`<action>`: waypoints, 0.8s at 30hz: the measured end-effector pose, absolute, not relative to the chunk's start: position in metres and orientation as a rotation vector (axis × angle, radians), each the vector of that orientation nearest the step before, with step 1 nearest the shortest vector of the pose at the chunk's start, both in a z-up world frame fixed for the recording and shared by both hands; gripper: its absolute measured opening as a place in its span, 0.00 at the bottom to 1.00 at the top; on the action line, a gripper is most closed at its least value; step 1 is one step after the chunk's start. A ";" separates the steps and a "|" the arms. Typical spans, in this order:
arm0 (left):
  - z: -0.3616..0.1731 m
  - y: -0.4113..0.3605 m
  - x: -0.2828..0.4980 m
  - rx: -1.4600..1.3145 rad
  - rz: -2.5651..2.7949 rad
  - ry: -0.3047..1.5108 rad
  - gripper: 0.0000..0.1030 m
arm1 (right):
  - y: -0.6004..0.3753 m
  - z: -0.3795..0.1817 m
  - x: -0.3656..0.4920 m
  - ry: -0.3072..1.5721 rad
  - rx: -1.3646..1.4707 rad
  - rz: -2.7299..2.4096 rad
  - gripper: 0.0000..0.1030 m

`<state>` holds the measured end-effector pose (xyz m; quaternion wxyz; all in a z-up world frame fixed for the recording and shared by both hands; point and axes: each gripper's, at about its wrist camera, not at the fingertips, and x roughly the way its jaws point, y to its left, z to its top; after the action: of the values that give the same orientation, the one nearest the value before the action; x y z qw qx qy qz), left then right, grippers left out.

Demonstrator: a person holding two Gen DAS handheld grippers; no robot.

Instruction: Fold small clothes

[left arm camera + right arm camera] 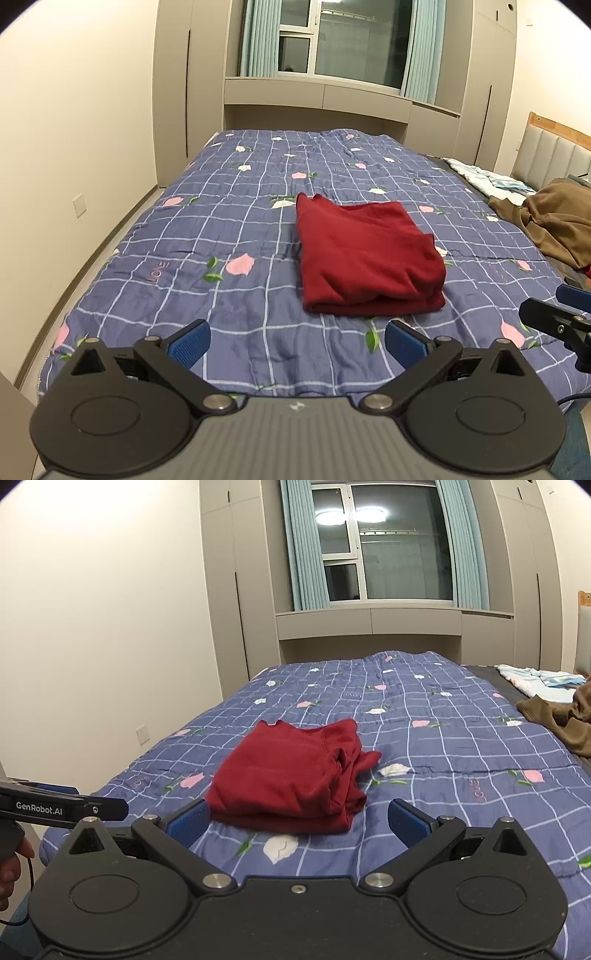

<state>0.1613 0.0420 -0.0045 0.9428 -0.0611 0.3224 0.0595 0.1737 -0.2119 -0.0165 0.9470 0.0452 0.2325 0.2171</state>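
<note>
A dark red garment lies folded into a thick rectangle on the blue checked floral quilt; it also shows in the right wrist view. My left gripper is open and empty, hovering near the bed's front edge, short of the garment and a little left of it. My right gripper is open and empty, just short of the garment's near edge. The right gripper's fingers show at the right edge of the left wrist view. The left gripper's side shows at the left of the right wrist view.
A brown garment and a pale blue cloth lie at the bed's right side by the padded headboard. Wardrobes and a curtained window stand beyond the bed. A wall runs along the left.
</note>
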 end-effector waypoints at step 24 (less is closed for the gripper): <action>-0.018 0.045 0.166 -0.141 0.123 0.703 0.99 | -0.209 -0.026 0.180 0.512 0.091 0.434 0.99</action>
<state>0.1655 0.0450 -0.0183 0.9345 -0.0688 0.3439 0.0601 0.1804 -0.2092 -0.0260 0.9433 0.0445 0.2509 0.2127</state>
